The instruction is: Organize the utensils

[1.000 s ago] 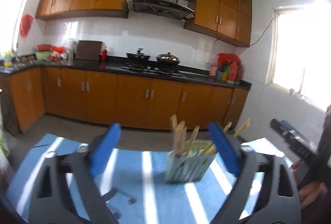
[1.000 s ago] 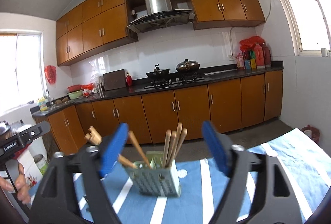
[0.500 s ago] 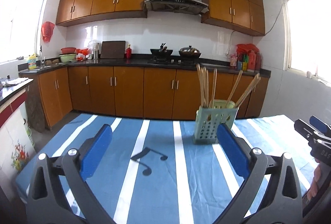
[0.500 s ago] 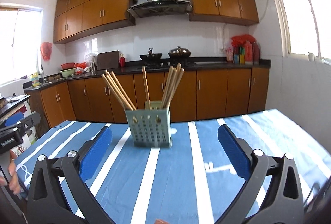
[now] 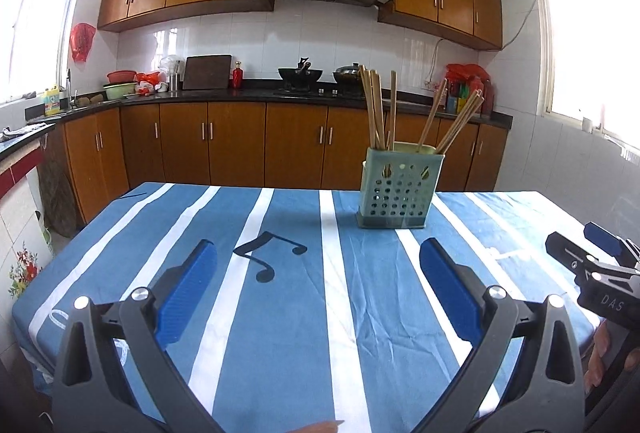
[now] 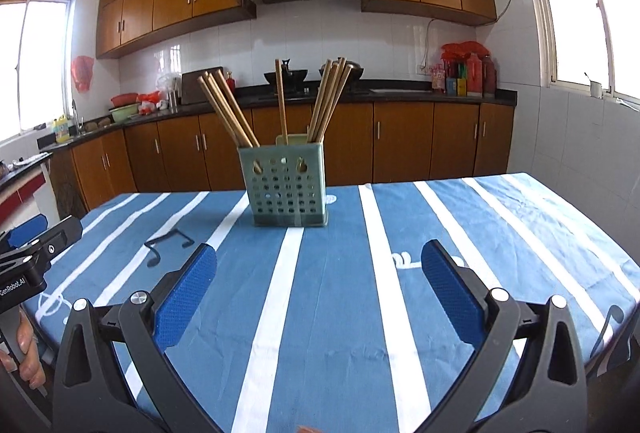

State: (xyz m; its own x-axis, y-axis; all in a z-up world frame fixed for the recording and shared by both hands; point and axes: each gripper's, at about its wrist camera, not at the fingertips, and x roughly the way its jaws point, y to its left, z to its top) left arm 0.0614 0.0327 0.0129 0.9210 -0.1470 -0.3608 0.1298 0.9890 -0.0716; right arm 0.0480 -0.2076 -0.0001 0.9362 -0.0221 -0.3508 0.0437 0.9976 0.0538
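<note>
A pale green perforated utensil holder (image 5: 398,189) stands upright on the blue striped tablecloth (image 5: 280,313), with several wooden chopsticks (image 5: 378,109) standing in it. It also shows in the right wrist view (image 6: 285,185), chopsticks (image 6: 230,109) fanned out. My left gripper (image 5: 318,285) is open and empty, well short of the holder. My right gripper (image 6: 319,287) is open and empty, also short of it. Each gripper shows at the edge of the other's view, the right gripper (image 5: 600,273) and the left gripper (image 6: 28,261).
The table's far edge (image 5: 280,186) lies just behind the holder. Beyond are wooden kitchen cabinets (image 5: 240,141) and a counter with a stove and pots (image 5: 300,75). Windows are at both sides.
Both grippers have pulled back and lowered from the holder, which now stands farther away. Both stay open and empty.
</note>
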